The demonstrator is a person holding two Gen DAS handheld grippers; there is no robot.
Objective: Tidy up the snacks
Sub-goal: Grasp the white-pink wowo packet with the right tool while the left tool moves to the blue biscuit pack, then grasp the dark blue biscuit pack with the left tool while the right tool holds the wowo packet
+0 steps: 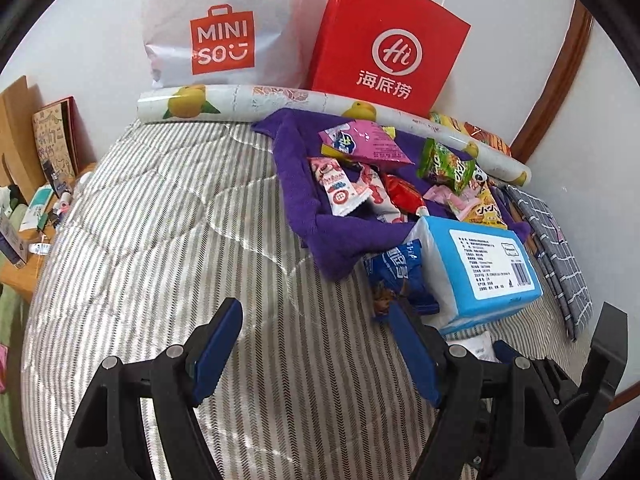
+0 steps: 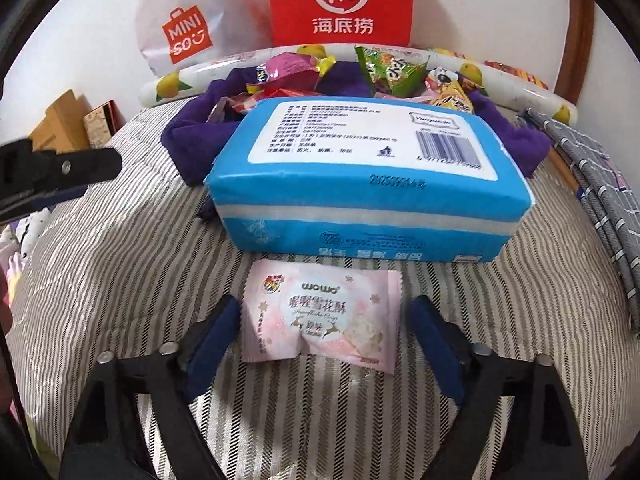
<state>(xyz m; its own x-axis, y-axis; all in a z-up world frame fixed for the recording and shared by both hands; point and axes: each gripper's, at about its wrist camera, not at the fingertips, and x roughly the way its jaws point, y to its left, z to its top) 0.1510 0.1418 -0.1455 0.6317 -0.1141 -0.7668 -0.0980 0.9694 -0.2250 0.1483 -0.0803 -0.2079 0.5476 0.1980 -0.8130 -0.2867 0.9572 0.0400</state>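
A purple cloth [image 1: 304, 196] lies on the striped bedspread and holds several snack packets [image 1: 368, 144]; it also shows in the right wrist view [image 2: 192, 140]. A blue tissue pack [image 2: 360, 184] lies in front of it, seen too in the left wrist view [image 1: 480, 264]. A dark blue snack bag [image 1: 400, 276] lies against the tissue pack. A pink WOWO snack packet [image 2: 320, 316] lies flat between the open jaws of my right gripper [image 2: 322, 320]. My left gripper [image 1: 316, 316] is open and empty over bare bedspread, left of the blue bag.
A white Miniso bag [image 1: 224, 28] and a red paper bag [image 1: 388, 44] lean on the wall behind a rolled lemon-print sheet [image 1: 192, 102]. A grey checked cloth [image 1: 556, 256] lies at the right. A wooden shelf with small items [image 1: 28, 216] stands left of the bed.
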